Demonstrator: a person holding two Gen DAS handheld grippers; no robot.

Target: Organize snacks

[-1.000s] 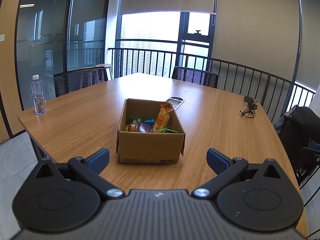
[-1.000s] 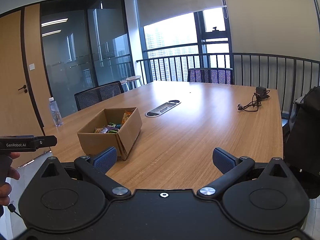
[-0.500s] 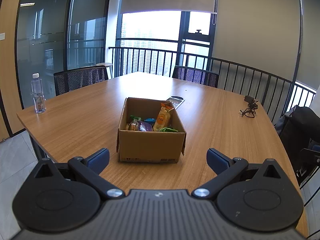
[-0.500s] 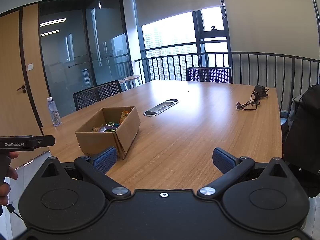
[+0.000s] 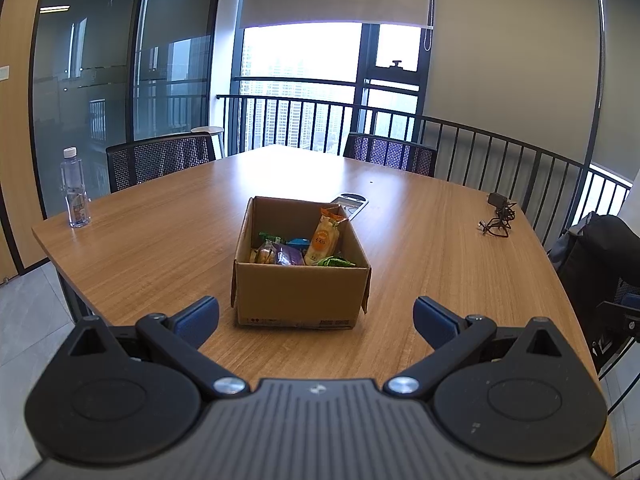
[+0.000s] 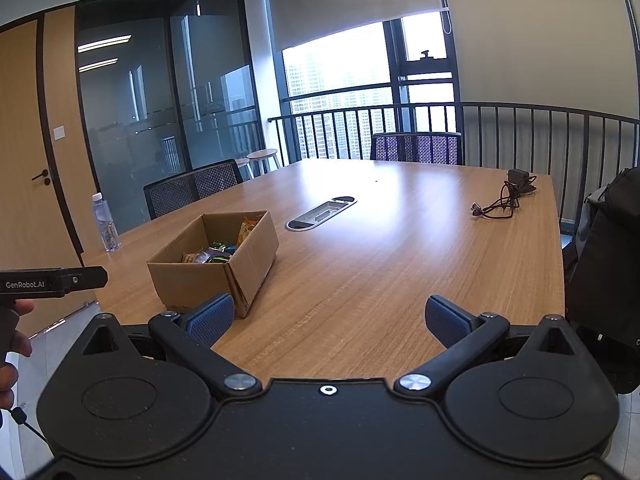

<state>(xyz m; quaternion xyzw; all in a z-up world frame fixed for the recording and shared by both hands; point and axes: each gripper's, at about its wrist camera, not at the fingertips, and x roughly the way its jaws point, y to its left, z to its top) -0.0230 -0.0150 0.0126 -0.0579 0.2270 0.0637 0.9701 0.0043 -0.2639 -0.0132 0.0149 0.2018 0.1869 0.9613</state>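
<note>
**Both grippers wide apart, snack box ahead on the table**

We face a large wooden table (image 5: 420, 240) that fills the ground ahead of both grippers. Straight ahead of our left gripper (image 5: 316, 314) stands the open cardboard box (image 5: 300, 292), its near wall square to us and its long axis running away from the fingers. From our right gripper (image 6: 330, 316) the same box (image 6: 200, 276) lies ahead and to the left, one corner turned towards us.

Inside the box the snacks (image 5: 298, 248) lie in a loose heap; the tall orange packet (image 5: 322, 240) leans upright against the box's right wall, long axis near vertical, top end up.

Far ahead to the right lies a black cable (image 5: 498, 220). Far to the left stands a water bottle (image 5: 75, 188).

Both grippers have their jaws spread wide, holding nothing.
</note>
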